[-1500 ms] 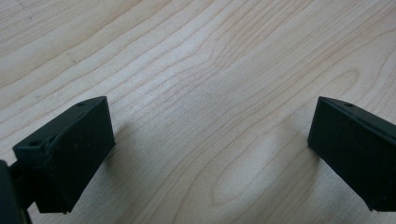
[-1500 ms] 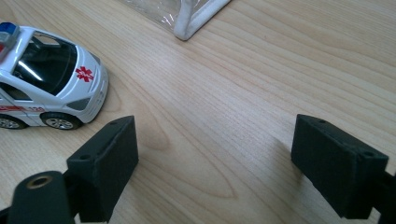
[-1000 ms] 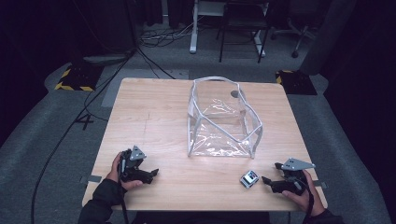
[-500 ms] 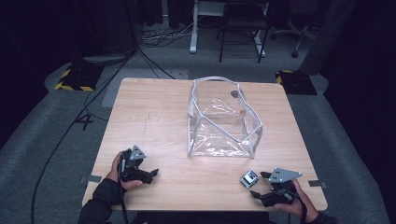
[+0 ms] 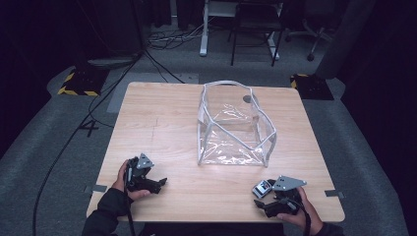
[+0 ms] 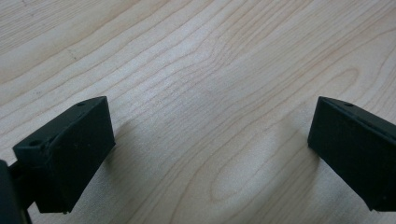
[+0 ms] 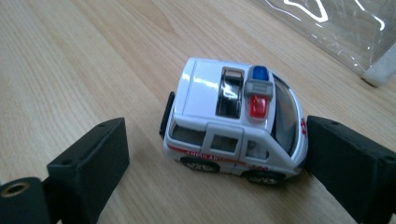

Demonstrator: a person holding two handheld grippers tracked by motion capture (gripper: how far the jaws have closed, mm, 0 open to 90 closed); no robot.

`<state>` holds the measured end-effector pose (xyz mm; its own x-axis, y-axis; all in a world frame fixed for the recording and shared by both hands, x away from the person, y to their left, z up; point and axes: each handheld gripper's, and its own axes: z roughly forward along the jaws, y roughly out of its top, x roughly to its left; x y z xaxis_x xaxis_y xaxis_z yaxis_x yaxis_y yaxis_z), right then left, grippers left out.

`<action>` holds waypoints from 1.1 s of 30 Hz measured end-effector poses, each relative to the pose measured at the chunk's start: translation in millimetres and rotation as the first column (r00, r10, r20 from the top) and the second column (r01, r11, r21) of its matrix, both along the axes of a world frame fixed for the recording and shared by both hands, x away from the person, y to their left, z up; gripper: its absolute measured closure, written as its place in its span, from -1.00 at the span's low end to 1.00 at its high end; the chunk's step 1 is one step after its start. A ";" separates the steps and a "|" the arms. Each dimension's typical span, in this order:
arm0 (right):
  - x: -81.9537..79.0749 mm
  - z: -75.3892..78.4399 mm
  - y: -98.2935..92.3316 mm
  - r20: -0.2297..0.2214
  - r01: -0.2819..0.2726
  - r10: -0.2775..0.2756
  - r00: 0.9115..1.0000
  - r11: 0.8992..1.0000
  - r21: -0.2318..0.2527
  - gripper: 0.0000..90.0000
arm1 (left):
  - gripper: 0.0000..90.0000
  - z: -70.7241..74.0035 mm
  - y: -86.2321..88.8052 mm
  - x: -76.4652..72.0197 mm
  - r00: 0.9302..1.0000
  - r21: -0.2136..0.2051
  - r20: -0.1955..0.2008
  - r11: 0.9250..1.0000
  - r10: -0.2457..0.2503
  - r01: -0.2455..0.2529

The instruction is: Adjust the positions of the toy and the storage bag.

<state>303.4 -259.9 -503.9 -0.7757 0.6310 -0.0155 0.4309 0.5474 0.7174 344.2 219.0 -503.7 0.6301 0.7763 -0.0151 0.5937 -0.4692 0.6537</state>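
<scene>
- The right gripper point(image 7: 215, 163) has just been opening its jaws; they stand wide around the toy ambulance point(image 7: 233, 123), not yet clamping it.
- The ambulance sits on the wooden table point(image 5: 162, 123), near the clear plastic bag point(image 5: 233, 128).
- Next move, I judge: close on the toy and lift it.
- The left gripper point(image 6: 210, 154) rests spread apart, with nothing inside.

At the lower left of the high view the left gripper point(image 5: 156, 184) is a chunky black body topped by a grey three-cornered plate with small dark holes, a black cable trailing off the bottom edge. The right gripper point(image 5: 261, 202), at the lower right, is the same build, its grey plate catching more light. Both sleeves are dark. In the gripper views, each jaw is a matt black block with bevelled edges and small round screw holes near the top.
</scene>
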 end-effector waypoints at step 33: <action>24.5 1.8 -43.6 0.021 0.235 -0.236 0.972 0.971 0.032 -0.45 | -0.99 -0.4 -25.7 4.0 0.999 -0.006 0.000 0.998 -0.055 0.055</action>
